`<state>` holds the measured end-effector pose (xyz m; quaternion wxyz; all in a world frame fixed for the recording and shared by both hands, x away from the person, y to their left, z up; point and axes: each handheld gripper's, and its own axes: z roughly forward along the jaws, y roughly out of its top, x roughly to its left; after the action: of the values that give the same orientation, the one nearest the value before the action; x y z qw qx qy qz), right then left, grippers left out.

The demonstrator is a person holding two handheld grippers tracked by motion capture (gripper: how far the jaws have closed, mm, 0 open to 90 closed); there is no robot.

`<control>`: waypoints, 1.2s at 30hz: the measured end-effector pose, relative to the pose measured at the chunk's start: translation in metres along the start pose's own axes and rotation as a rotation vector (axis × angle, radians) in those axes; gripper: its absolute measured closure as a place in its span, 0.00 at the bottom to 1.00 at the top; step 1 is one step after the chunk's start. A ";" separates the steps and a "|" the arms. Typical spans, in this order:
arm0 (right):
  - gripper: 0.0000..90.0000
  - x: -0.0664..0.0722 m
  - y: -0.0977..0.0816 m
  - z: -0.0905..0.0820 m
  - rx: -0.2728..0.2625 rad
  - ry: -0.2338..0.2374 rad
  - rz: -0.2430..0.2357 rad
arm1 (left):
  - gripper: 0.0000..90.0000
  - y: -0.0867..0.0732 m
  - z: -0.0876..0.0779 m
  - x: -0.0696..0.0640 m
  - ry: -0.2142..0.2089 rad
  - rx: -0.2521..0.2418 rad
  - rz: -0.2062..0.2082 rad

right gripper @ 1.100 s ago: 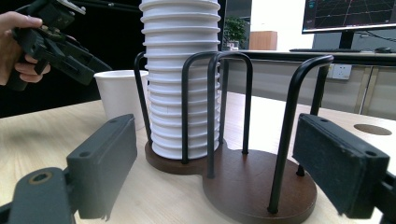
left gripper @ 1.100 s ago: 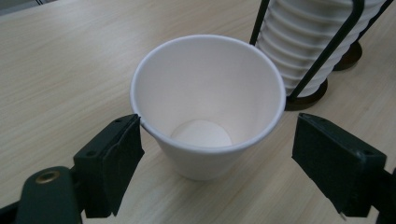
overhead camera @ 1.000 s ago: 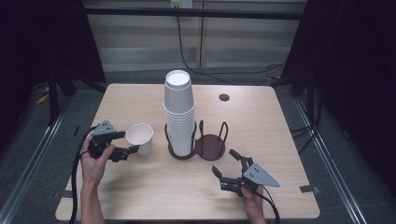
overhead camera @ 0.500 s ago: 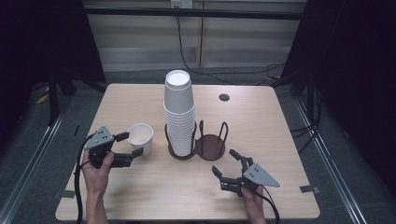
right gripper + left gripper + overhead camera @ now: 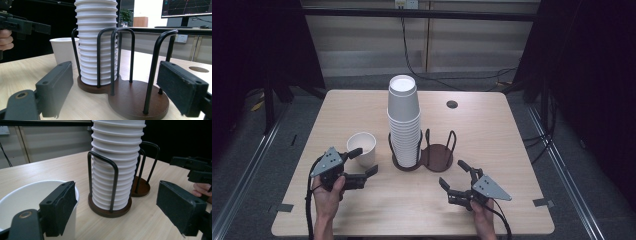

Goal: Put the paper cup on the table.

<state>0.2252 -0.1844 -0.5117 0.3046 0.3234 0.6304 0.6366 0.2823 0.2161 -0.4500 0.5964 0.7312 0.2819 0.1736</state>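
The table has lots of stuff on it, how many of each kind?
Single paper cup: 1
Stack of cups: 1
Cup holder rings, the full one and the empty one: 2
Grippers, left gripper, right gripper: 2
Total: 6

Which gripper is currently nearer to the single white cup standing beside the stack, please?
Left. The left gripper sits open right beside the single white cup, one jaw at its rim. The right gripper is open beyond the cup holder, well away.
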 end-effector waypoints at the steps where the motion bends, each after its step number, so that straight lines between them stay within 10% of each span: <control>1: 0.15 0.000 0.000 0.000 -0.001 0.000 0.000 | 0.18 -0.002 0.000 -0.003 0.003 -0.014 -0.011; 20: 0.15 0.000 0.000 0.000 -0.001 -0.002 0.000 | 0.17 -0.026 0.030 -0.042 -0.058 -0.089 0.007; 24: 0.15 0.000 0.000 0.000 -0.001 -0.002 0.000 | 0.16 -0.033 0.038 -0.057 0.004 -0.104 0.050; 36: 0.15 0.000 0.000 0.000 -0.001 -0.002 0.002 | 0.17 -0.053 0.051 -0.073 -0.003 -0.133 0.039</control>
<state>0.2252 -0.1844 -0.5117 0.3047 0.3244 0.6297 0.6368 0.2445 0.1381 -0.5072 0.6404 0.6958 0.2545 0.2025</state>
